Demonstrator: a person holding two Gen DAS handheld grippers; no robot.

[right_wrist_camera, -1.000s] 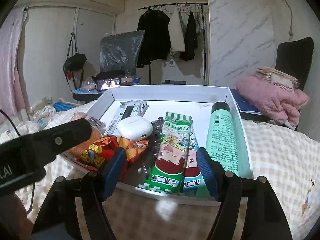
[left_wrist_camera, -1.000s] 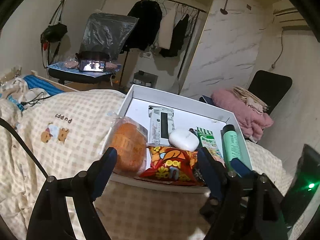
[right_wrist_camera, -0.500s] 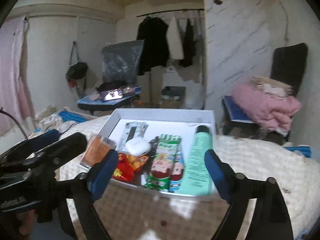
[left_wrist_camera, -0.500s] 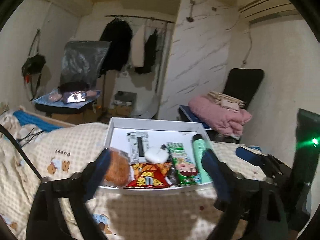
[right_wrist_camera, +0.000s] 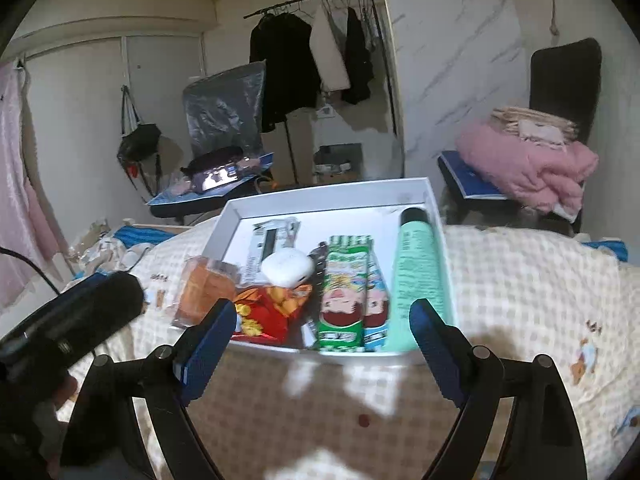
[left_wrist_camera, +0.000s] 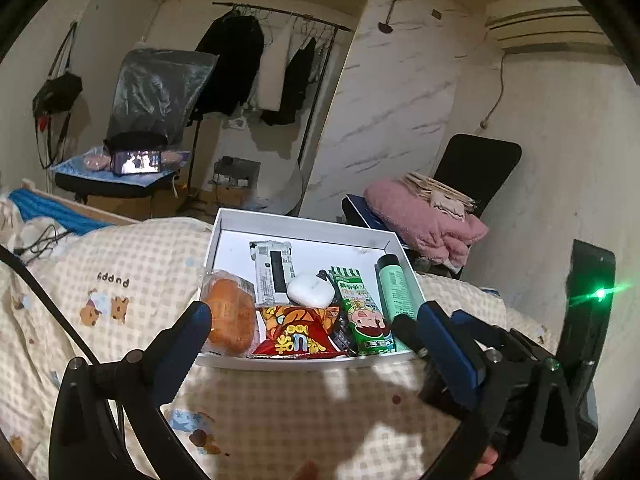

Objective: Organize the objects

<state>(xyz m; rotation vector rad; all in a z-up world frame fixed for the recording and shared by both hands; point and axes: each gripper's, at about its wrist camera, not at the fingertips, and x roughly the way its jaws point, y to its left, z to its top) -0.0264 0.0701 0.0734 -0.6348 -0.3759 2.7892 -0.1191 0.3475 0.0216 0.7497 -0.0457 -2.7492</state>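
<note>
I hold both tools, left tool (left_wrist_camera: 310, 326) and right tool (right_wrist_camera: 322, 320), spread and empty near the white box (left_wrist_camera: 280, 226) on the bed; its red snack bag (left_wrist_camera: 298, 336) looks light, crinkly; I'd pinch its near edge.

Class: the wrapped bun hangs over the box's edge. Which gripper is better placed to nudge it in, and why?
Probably left. The left gripper is open, with its finger beside the bun at the box edge. The right gripper, also open, faces the green tube side.
</note>
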